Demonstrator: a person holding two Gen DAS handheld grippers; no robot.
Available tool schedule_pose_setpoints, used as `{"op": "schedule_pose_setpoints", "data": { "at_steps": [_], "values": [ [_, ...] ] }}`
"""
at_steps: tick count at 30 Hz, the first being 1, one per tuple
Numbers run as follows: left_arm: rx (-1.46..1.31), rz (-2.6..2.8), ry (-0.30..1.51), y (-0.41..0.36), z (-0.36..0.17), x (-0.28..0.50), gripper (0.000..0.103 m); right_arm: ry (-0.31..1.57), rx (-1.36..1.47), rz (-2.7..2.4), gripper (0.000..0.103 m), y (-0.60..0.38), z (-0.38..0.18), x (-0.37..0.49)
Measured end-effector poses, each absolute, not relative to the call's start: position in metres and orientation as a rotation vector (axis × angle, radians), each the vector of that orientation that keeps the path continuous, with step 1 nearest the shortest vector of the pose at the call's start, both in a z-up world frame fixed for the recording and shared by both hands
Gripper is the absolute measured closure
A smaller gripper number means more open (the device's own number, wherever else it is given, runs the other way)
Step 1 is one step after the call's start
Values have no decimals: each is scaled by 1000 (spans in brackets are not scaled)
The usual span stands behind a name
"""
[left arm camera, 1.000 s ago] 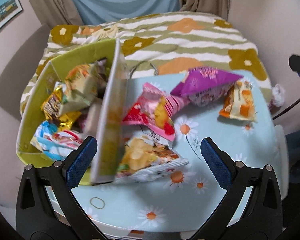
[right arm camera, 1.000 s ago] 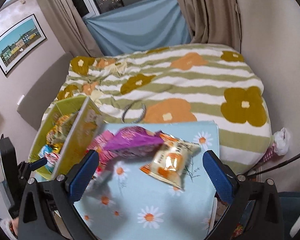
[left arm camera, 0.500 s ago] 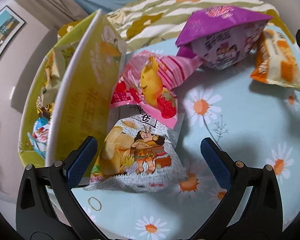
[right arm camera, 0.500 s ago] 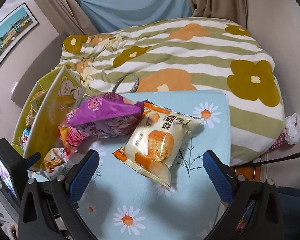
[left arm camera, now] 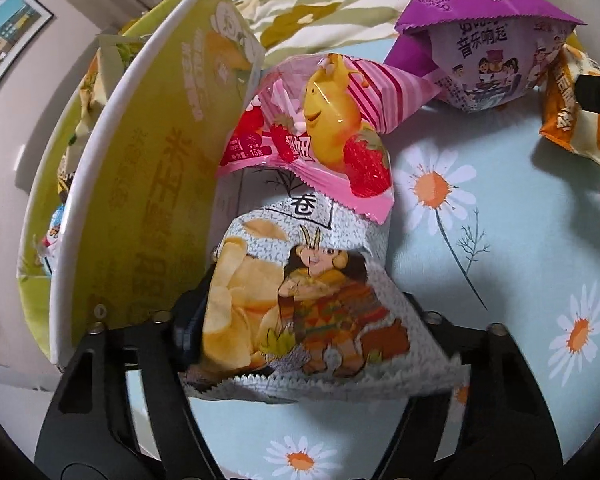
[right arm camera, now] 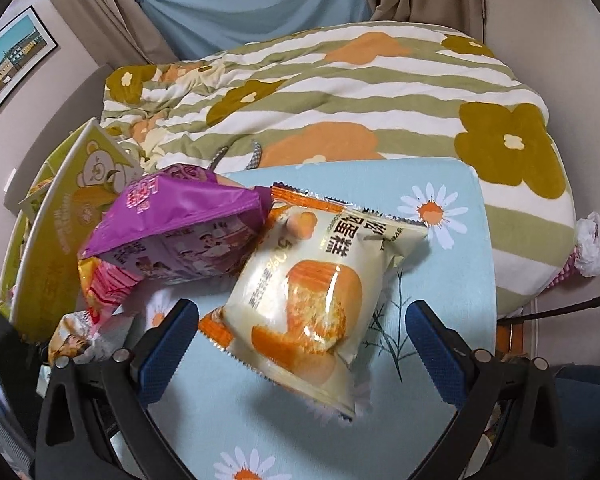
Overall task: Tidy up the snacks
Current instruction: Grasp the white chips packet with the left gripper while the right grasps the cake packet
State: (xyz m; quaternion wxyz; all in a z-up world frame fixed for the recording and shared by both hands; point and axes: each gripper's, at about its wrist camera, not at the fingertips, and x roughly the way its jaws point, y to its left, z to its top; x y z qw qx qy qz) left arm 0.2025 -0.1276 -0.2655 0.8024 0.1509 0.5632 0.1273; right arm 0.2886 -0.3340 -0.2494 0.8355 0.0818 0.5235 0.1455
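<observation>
A white chip bag (left arm camera: 300, 300) with a cartoon figure sits between the fingers of my left gripper (left arm camera: 304, 320). Its jaws are closing, and the pads press the bag's two sides. Behind it lie a pink strawberry pack (left arm camera: 324, 136) and a purple bag (left arm camera: 492, 52). In the right wrist view an orange-and-cream cake pack (right arm camera: 312, 292) lies on the table between the blue pads of my right gripper (right arm camera: 300, 340). That gripper is open and clear of the pack on both sides. The purple bag (right arm camera: 180, 232) leans against the cake pack's far left corner.
A yellow-green box (left arm camera: 140, 200) with its flap raised stands at the left, with several snacks inside. The table has a light blue daisy cloth (right arm camera: 440, 208). A striped flowered blanket (right arm camera: 340, 92) covers the bed behind. A dark cable (right arm camera: 560, 308) runs off to the right.
Both grippers have come down close to the table. The left jaws have closed in onto the chip bag. The right jaws stay wide, now with the cake pack between them.
</observation>
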Motion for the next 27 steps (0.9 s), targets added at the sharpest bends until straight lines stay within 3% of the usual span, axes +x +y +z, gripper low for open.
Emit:
{"op": "schedule_pose_setpoints", "data": {
  "at_steps": [2, 10, 18, 27],
  "values": [
    [323, 268, 1204, -128, -264, 199, 43, 1111, 166, 294, 0, -331, -253, 294],
    [311, 243, 1187, -130, -257, 184, 47, 1082, 155, 230, 7, -324, -265, 303],
    [307, 213, 1170, -142, -247, 165, 47, 1069, 142, 224, 39, -319, -266, 299],
    [298, 167, 1108, -132, -219, 160, 47, 1067, 162, 192, 42, -339, -254, 267]
  ]
}}
